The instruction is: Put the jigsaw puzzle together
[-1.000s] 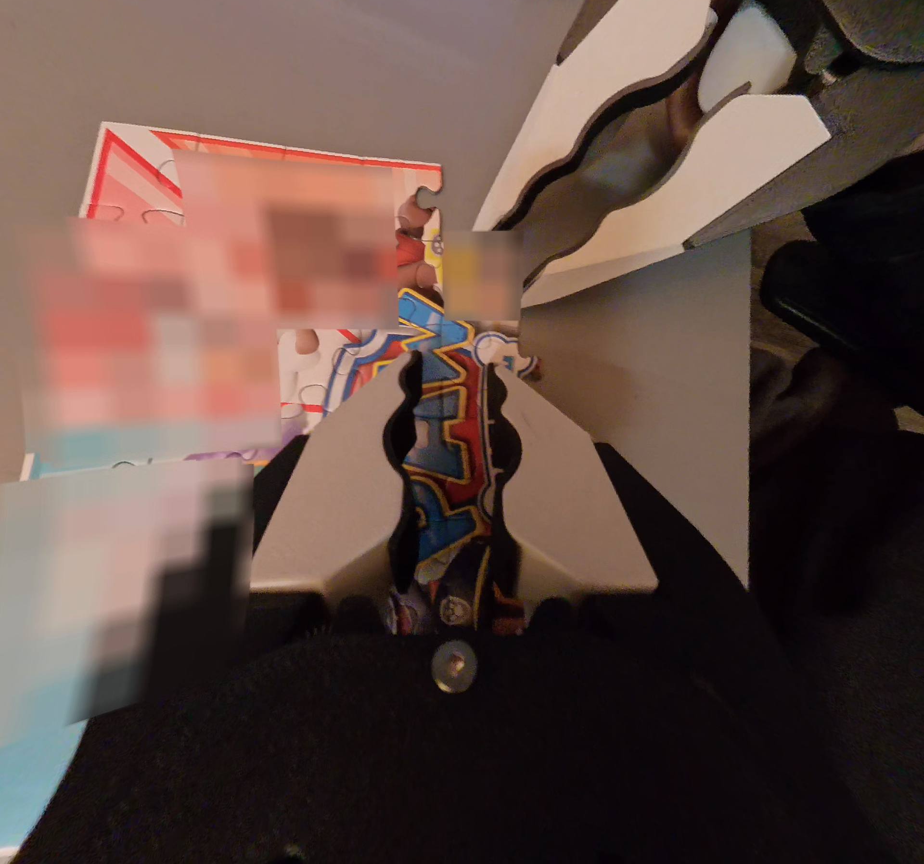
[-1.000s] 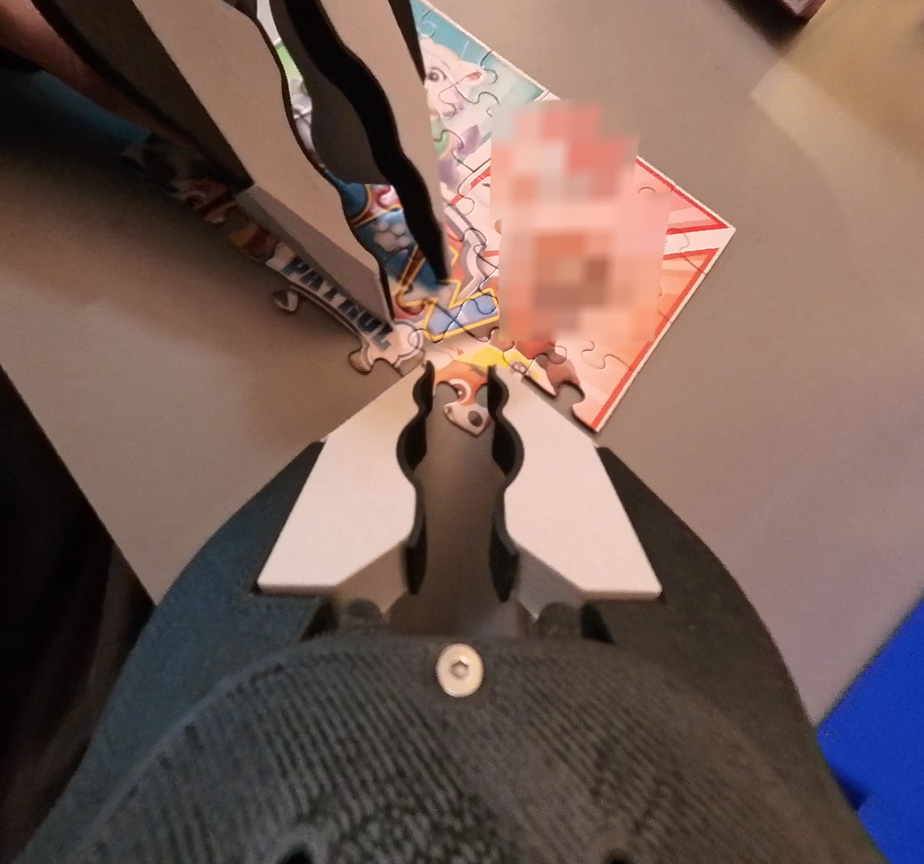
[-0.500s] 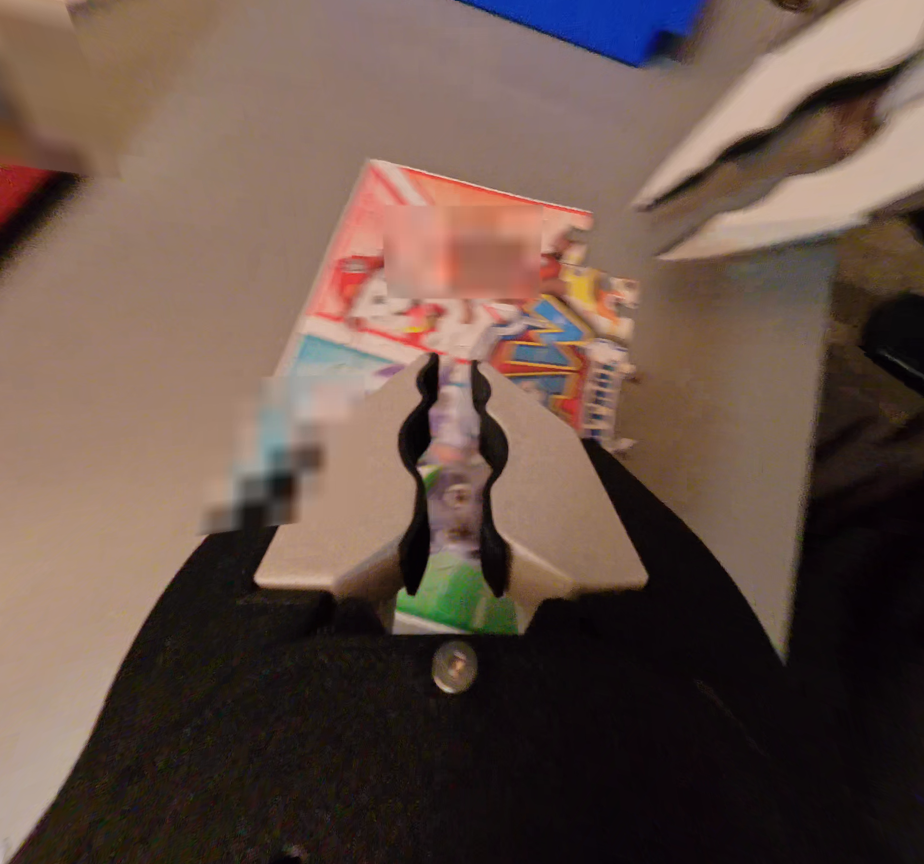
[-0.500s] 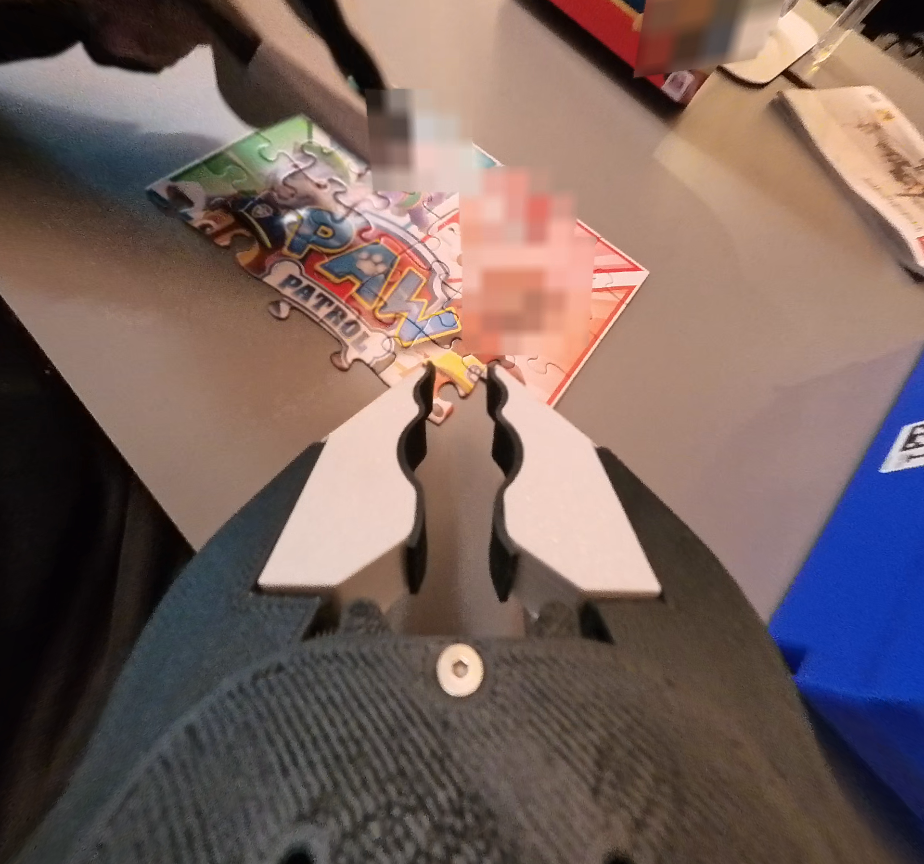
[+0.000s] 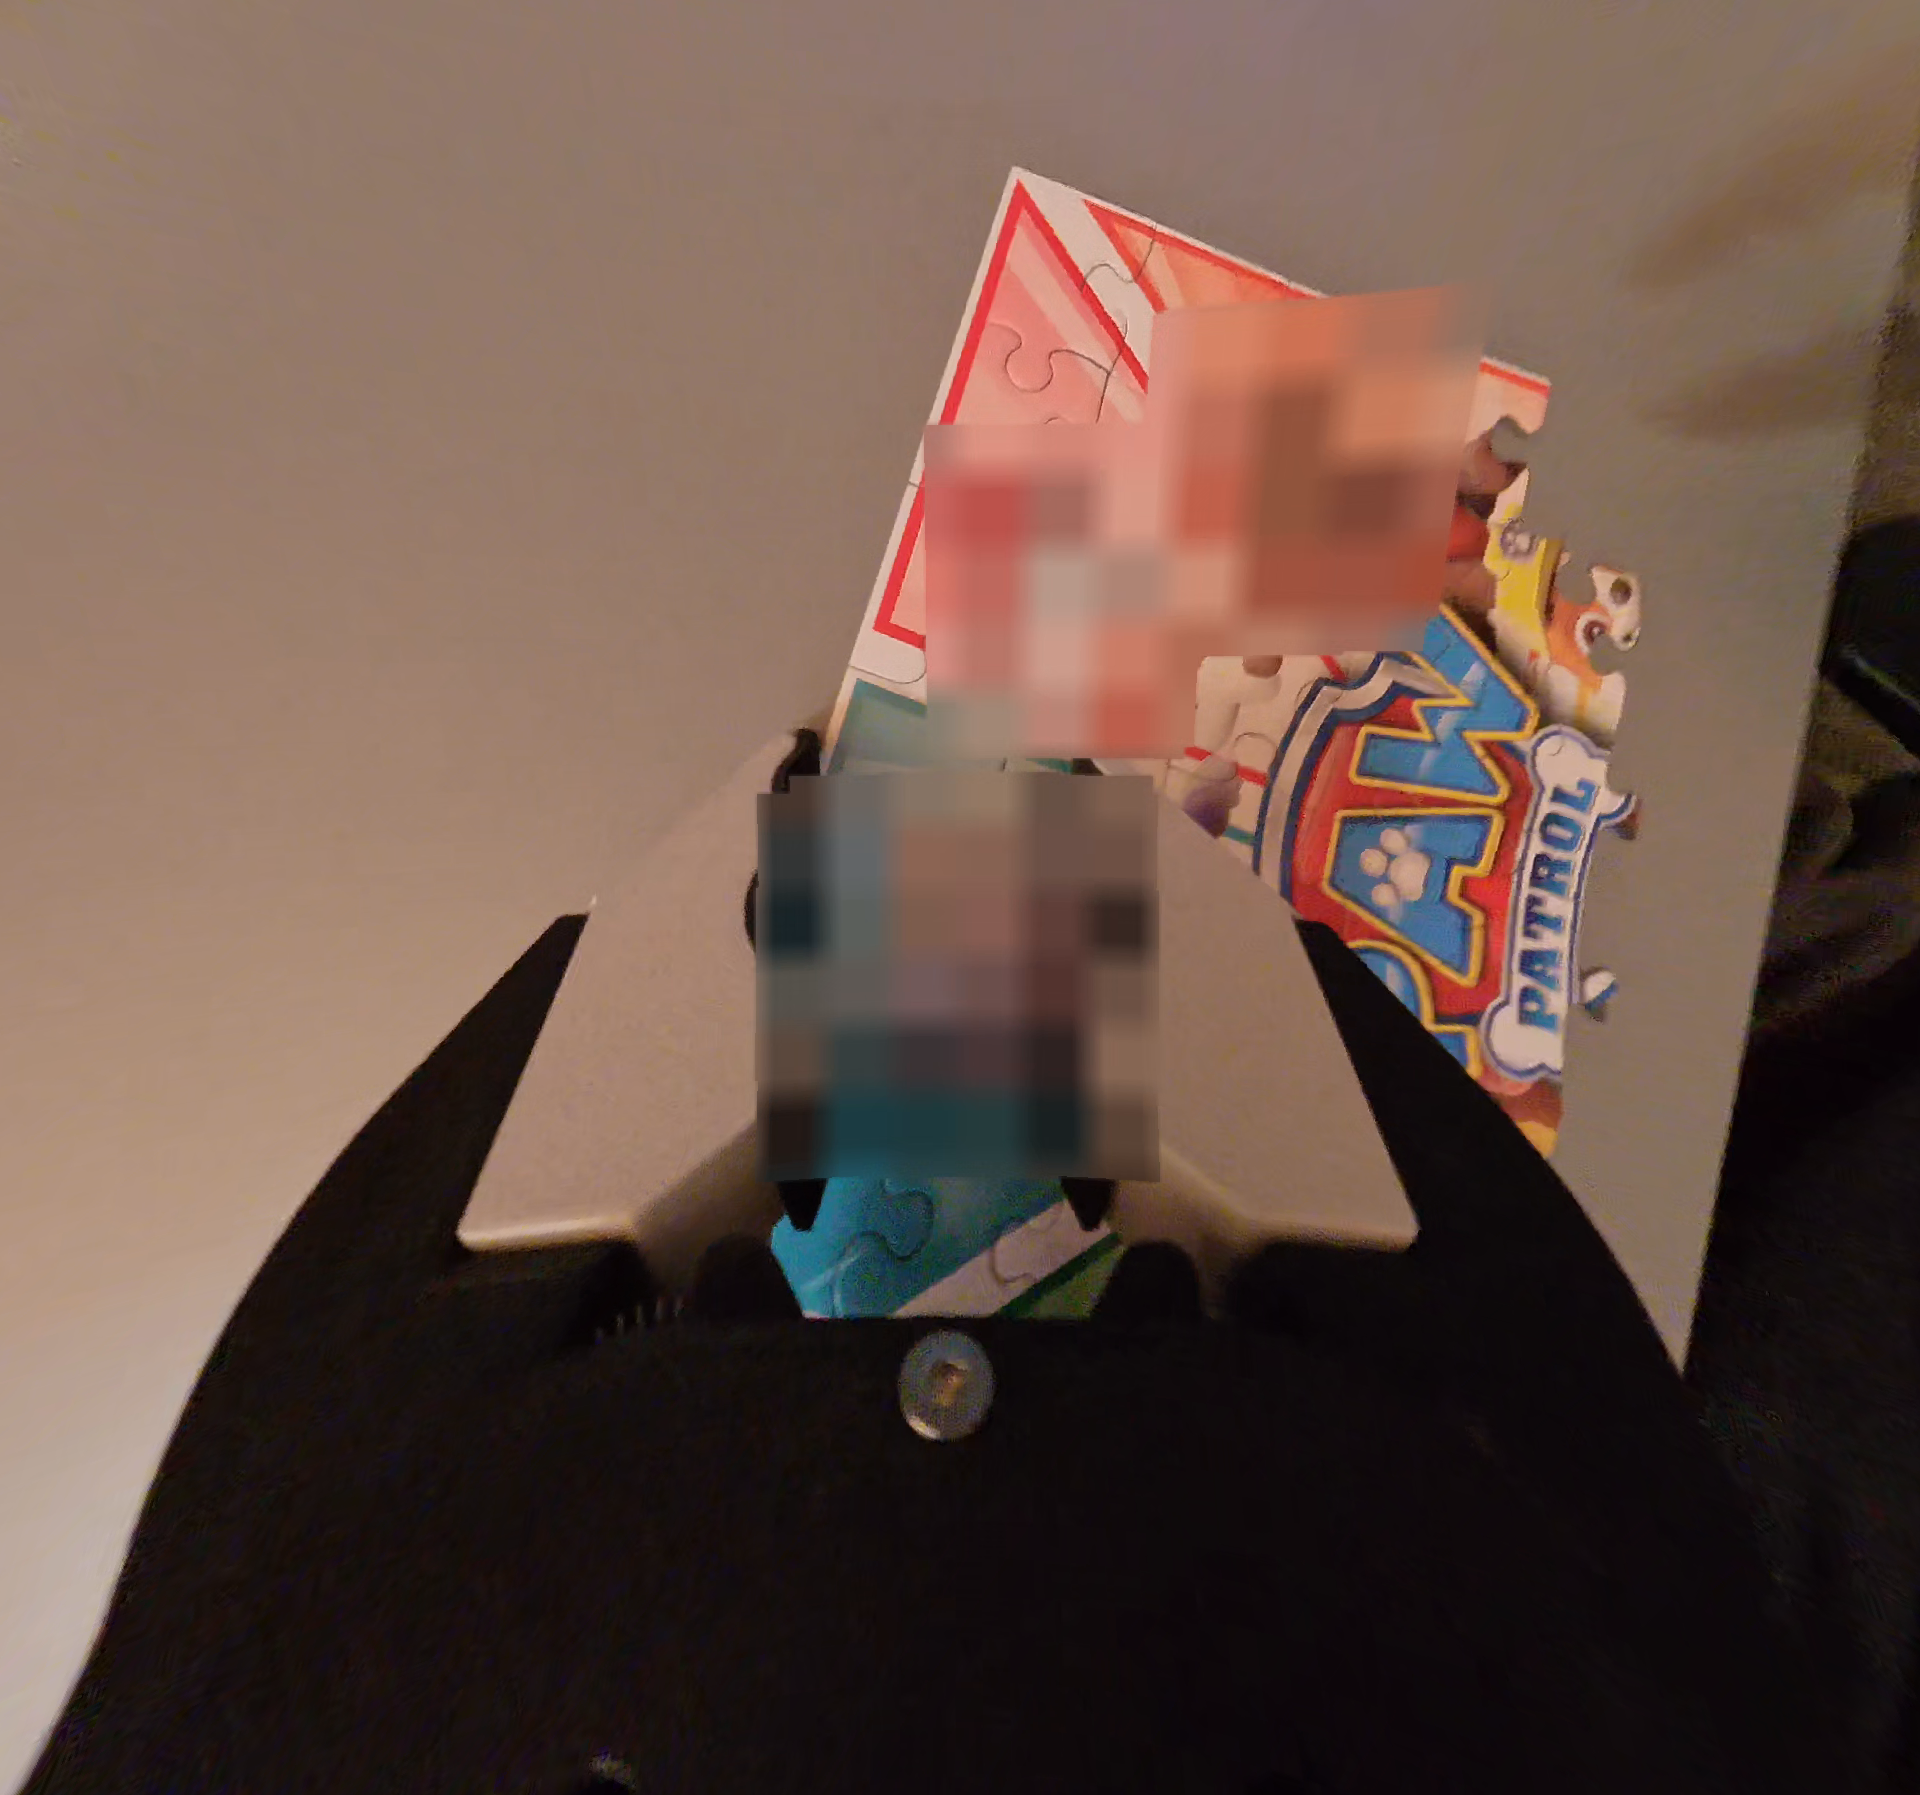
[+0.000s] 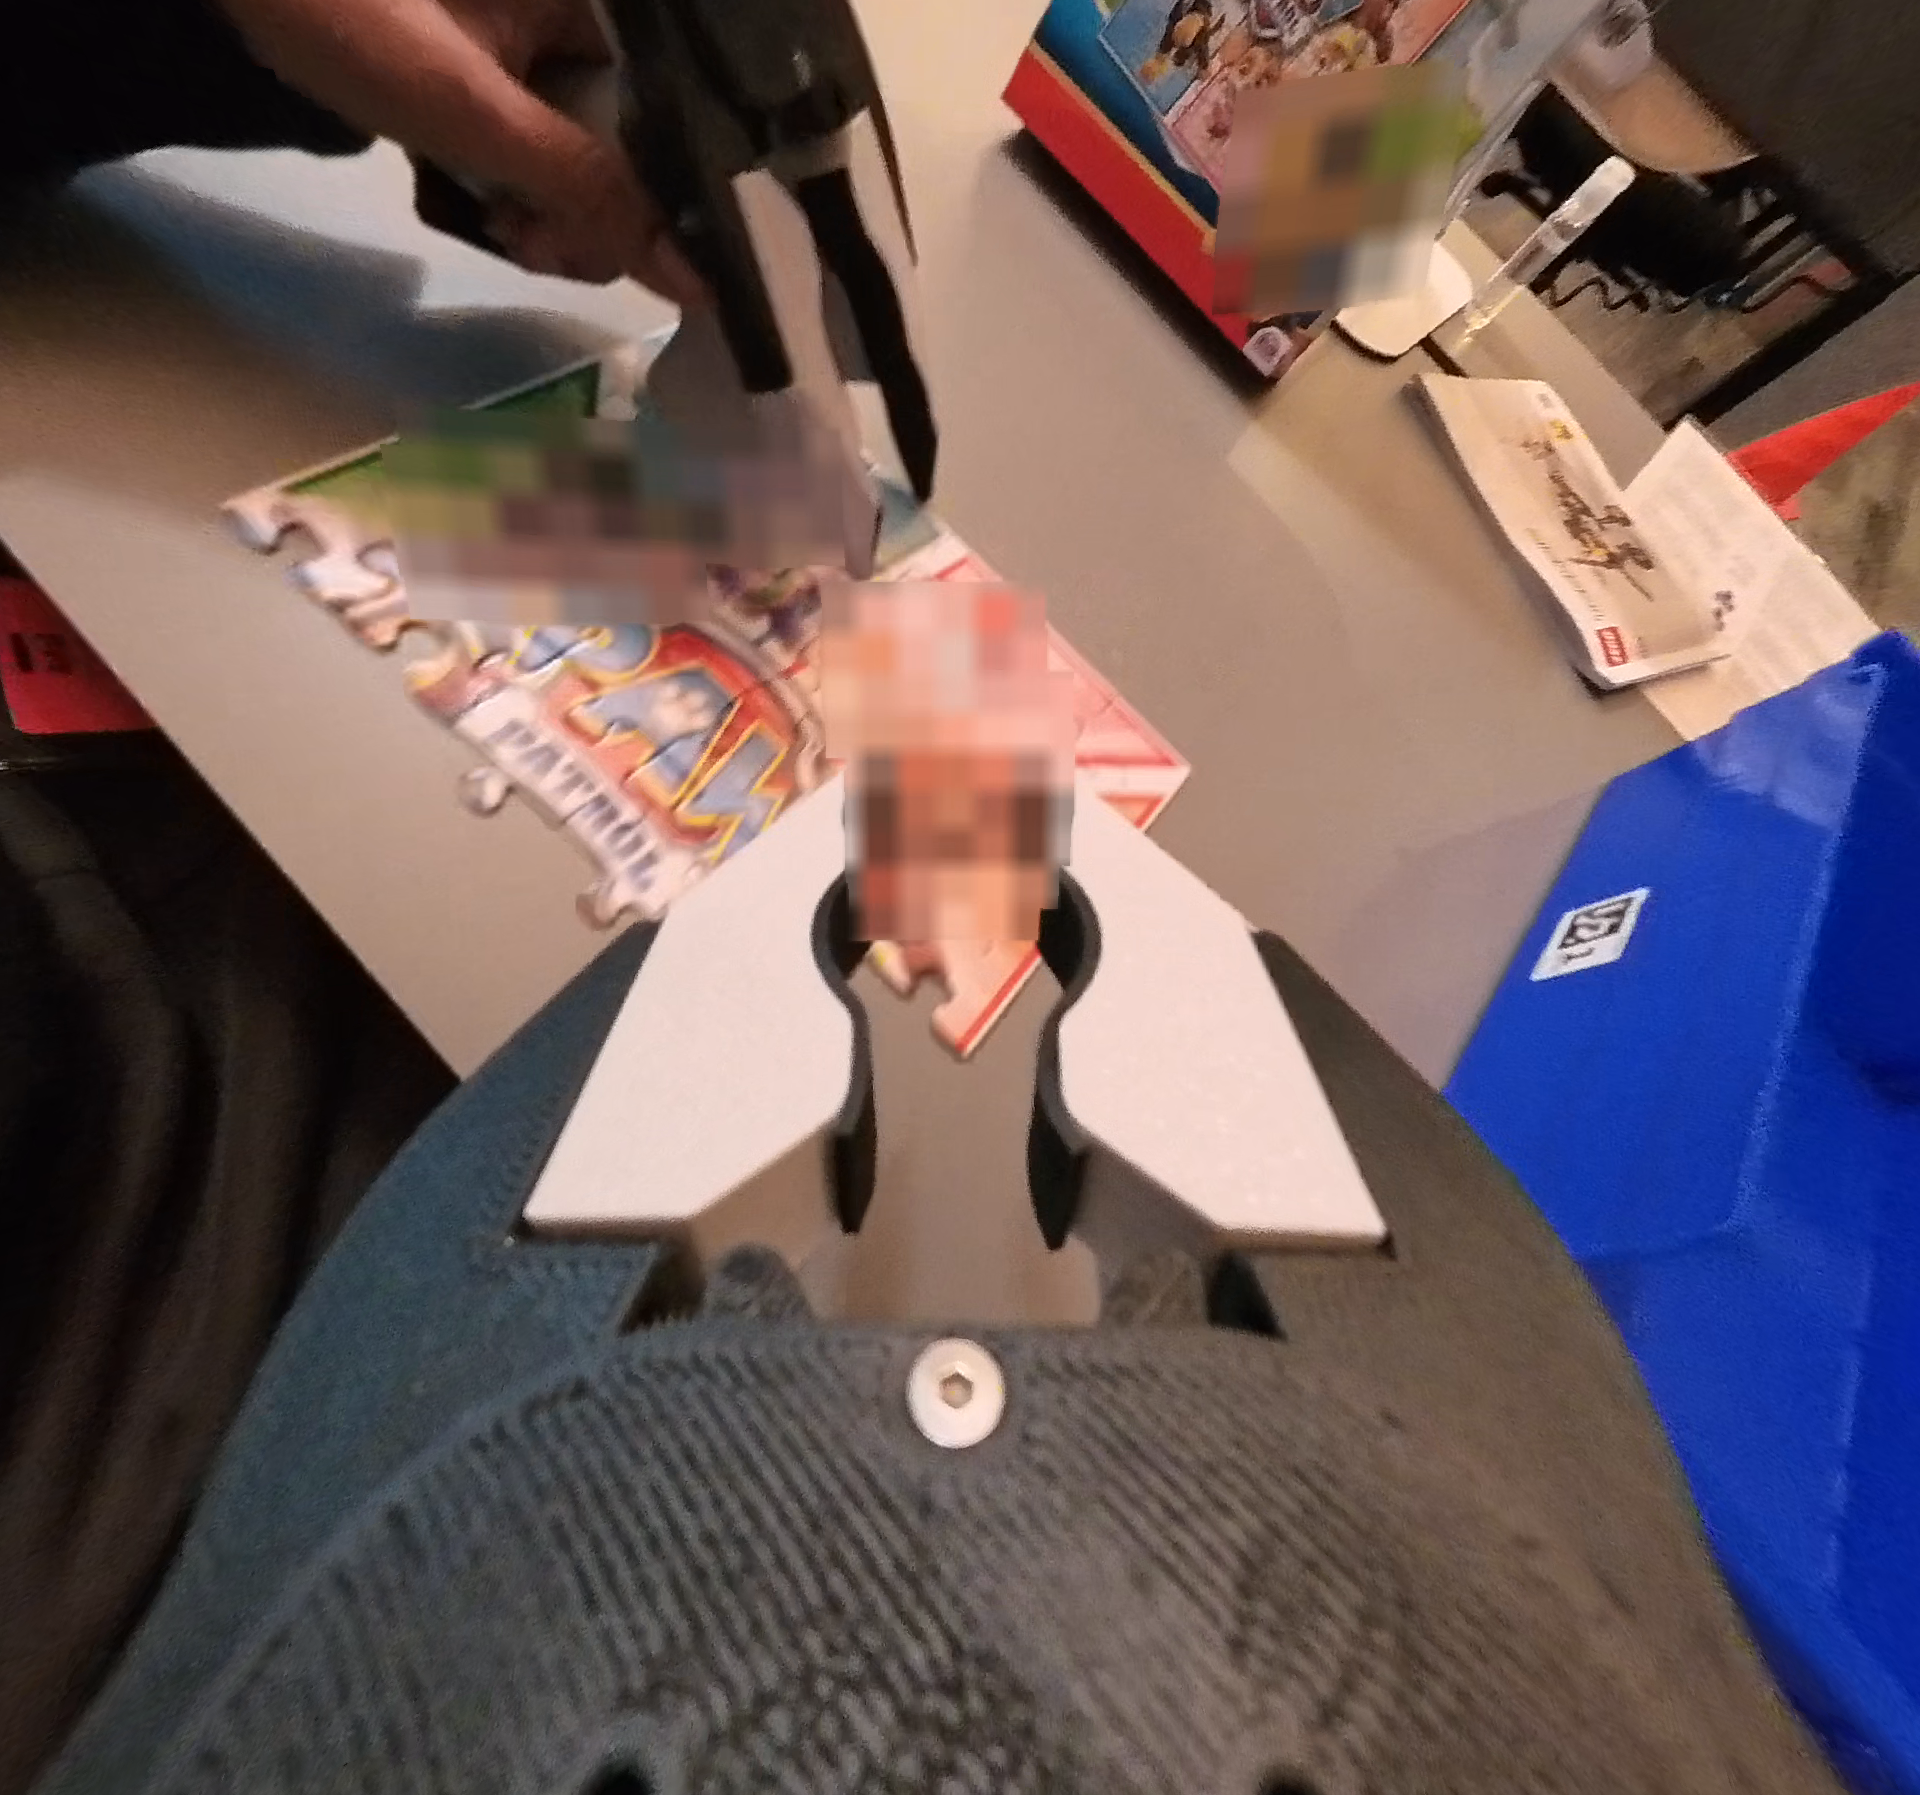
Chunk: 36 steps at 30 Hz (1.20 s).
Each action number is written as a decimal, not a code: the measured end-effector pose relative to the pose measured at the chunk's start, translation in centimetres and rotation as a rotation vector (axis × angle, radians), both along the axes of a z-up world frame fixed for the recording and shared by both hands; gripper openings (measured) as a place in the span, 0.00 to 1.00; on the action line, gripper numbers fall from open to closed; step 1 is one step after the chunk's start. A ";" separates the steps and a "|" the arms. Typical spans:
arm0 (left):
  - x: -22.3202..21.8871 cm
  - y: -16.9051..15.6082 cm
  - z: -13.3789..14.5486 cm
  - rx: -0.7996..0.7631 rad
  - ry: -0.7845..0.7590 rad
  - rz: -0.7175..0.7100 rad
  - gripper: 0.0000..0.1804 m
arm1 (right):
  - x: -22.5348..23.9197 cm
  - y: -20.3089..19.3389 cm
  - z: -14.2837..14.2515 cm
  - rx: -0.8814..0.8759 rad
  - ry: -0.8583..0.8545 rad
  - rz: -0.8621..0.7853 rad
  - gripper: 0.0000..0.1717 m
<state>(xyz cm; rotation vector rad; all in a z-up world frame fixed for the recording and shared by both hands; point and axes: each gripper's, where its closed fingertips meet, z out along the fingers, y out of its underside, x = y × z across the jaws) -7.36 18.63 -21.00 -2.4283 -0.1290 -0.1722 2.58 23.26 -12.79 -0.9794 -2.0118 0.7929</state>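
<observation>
Grey table (image 6: 1299, 602), part-built puzzle (image 5: 1403, 810), both grippers apparently bare.

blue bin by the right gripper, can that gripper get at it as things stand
Probably yes: the blue bin sits just right of the right gripper, bare grey table between them. The jaws stand apart, apparently holding nothing.

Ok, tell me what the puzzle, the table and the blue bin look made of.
Puzzle: printed cardboard, slightly glossy; thin interlocking pieces.
Table: smooth matte grey top, probably laminate; no grain.
Blue bin: moulded plastic, likely; even colour, soft sheen.
</observation>
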 end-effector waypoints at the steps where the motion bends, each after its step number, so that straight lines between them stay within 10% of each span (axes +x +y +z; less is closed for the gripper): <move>1: 1.0 0.0 0.0 -0.002 0.018 -0.023 0.27 | 0.3 0.0 0.2 0.004 0.008 -0.005 0.15; 13: 7.6 -1.1 -0.1 -0.038 0.213 -0.107 0.29 | 11.8 -5.5 -4.9 -0.019 0.042 0.237 0.36; 26: 13.9 0.6 0.1 0.041 0.297 -0.200 0.27 | 11.1 -2.8 -8.2 0.683 0.191 0.201 0.14; 36: 13.0 0.7 -0.2 0.084 0.183 -0.137 0.23 | 11.1 -2.9 -6.6 0.660 0.258 0.180 0.01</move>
